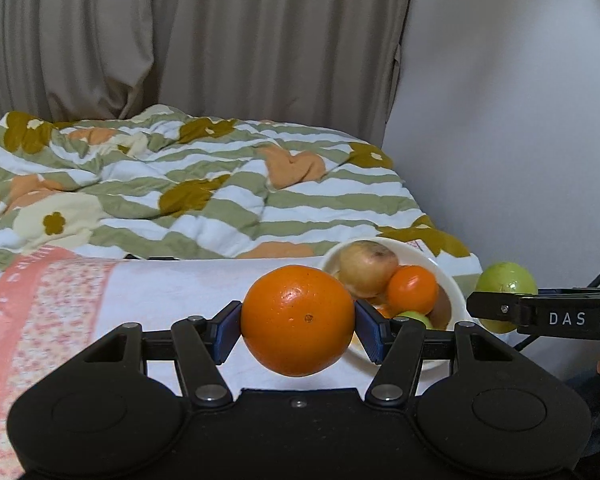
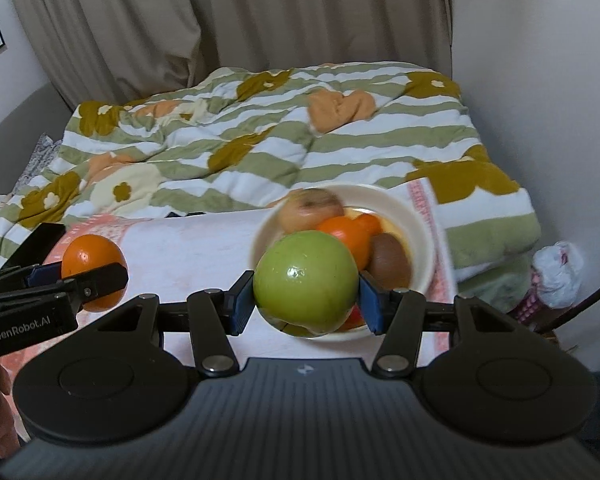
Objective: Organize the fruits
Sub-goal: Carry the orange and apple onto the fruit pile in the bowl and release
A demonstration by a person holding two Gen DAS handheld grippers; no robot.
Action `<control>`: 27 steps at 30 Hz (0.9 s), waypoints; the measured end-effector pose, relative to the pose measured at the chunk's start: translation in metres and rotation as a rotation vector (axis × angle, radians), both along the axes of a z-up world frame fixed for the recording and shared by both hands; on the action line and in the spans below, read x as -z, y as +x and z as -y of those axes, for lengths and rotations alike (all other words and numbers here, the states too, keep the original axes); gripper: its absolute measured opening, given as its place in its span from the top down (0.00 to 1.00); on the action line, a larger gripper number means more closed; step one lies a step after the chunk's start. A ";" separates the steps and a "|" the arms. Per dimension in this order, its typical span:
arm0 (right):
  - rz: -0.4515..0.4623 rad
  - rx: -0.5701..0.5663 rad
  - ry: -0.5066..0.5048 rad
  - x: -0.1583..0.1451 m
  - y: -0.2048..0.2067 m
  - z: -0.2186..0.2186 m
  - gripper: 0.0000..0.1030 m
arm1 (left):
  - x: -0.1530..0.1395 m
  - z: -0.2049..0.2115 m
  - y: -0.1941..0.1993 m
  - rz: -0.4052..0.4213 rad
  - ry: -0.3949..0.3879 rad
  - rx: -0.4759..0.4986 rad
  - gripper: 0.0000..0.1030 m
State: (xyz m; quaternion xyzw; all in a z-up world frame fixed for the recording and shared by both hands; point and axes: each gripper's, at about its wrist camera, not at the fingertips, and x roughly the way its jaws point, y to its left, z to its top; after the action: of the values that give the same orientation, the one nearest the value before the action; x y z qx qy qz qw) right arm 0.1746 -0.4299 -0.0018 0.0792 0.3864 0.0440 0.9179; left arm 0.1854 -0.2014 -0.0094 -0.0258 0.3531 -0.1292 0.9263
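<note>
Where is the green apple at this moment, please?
The green apple is clamped in the right gripper, held in front of the white bowl of fruit in the right wrist view.

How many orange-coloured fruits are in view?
3: one large round orange held between the left gripper's fingers, and two smaller ones in the white bowl. Others may be hidden.
</note>
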 end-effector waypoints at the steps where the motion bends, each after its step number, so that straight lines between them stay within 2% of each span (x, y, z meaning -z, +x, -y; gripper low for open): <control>1: -0.001 0.002 -0.002 0.001 0.004 0.006 0.33 | 0.002 0.006 0.006 -0.008 0.000 0.004 0.38; 14: -0.043 0.079 0.014 0.027 0.052 0.062 0.33 | 0.041 0.062 0.067 -0.105 0.035 0.098 0.38; 22: -0.092 0.112 0.030 0.047 0.069 0.073 0.33 | 0.063 0.078 0.077 -0.152 0.078 0.146 0.38; 27: -0.100 0.116 0.028 0.052 0.077 0.073 0.33 | 0.068 0.084 0.078 -0.153 0.096 0.167 0.38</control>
State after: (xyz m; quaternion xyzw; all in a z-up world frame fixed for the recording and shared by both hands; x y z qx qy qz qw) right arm 0.2515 -0.5034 -0.0534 0.1166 0.4260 -0.0078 0.8972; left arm 0.2635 -0.2851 -0.0775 0.0385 0.4292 -0.1867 0.8829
